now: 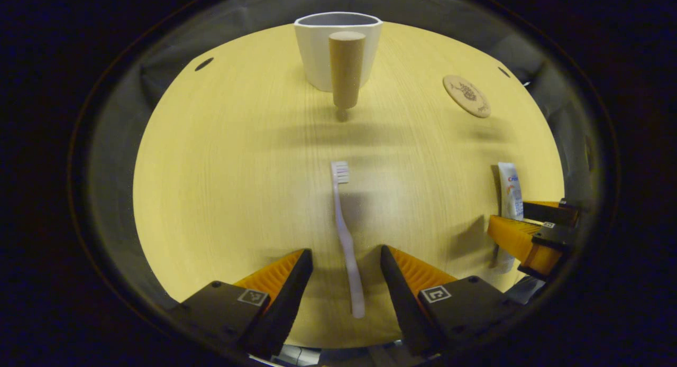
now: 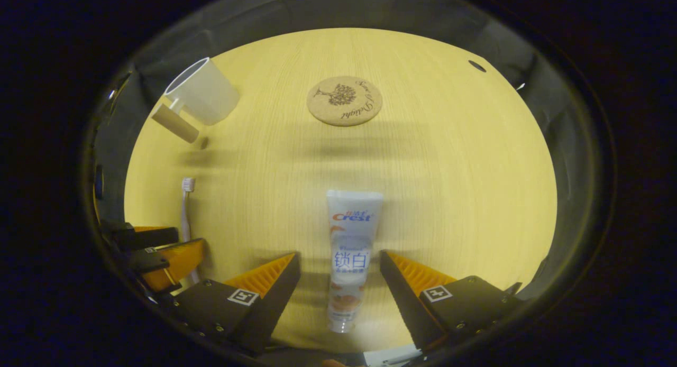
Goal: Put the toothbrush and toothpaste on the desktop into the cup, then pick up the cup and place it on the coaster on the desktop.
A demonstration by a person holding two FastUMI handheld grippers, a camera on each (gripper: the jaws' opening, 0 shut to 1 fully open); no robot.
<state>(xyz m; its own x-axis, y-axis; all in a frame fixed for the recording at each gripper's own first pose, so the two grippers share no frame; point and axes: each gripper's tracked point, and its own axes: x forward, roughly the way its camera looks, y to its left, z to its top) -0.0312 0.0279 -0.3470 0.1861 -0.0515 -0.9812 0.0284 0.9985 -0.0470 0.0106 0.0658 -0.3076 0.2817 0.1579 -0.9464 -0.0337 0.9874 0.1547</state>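
A pale toothbrush (image 1: pixel 345 235) lies flat on the wooden desktop (image 1: pixel 232 171), bristles pointing away, its handle between the spread fingers of my left gripper (image 1: pixel 346 256), which is open and not touching it. A white toothpaste tube (image 2: pixel 349 250) lies between the spread fingers of my right gripper (image 2: pixel 340 261), also open, cap end nearest the camera. The white cup (image 1: pixel 338 44) with a wooden handle (image 1: pixel 346 71) stands upright at the far side. A round cork coaster (image 2: pixel 344 100) lies flat beyond the tube. The right gripper (image 1: pixel 534 227) appears at the edge of the left gripper view, over the toothpaste tube (image 1: pixel 510 190).
Small dark holes (image 1: pixel 203 64) sit near the desktop's far corners. Dark cloth surrounds the table. The other gripper (image 2: pixel 158 250) shows at the left edge of the right gripper view, beside the toothbrush (image 2: pixel 186 205) and below the cup (image 2: pixel 203 92).
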